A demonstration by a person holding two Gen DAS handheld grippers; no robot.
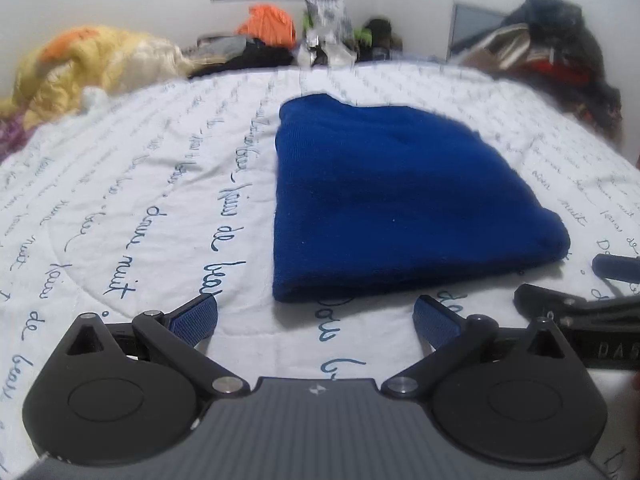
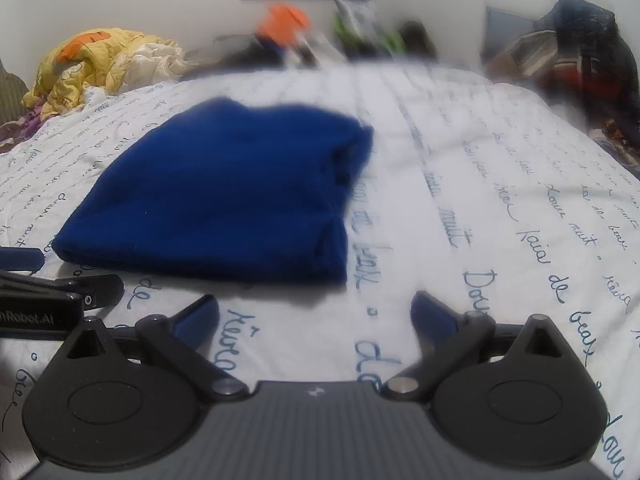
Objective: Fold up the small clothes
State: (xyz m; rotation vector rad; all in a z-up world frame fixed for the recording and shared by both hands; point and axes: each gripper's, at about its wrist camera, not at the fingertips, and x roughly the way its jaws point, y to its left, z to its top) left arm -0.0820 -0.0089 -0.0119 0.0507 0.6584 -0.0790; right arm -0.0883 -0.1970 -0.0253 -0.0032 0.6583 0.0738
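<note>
A dark blue garment (image 1: 384,196) lies folded into a compact rectangle on the white bedspread (image 1: 140,200). It also shows in the right wrist view (image 2: 224,196), left of centre. My left gripper (image 1: 316,316) is open and empty, just short of the garment's near edge. My right gripper (image 2: 316,312) is open and empty, near the garment's near right corner. The right gripper's tip shows at the right edge of the left wrist view (image 1: 580,308), and the left gripper's tip shows at the left edge of the right wrist view (image 2: 60,300).
A crumpled yellow quilt (image 1: 92,64) lies at the far left of the bed. An orange cloth (image 1: 268,24), dark clothes and small items sit along the far edge. A heap of dark clothes (image 1: 560,60) is at the far right.
</note>
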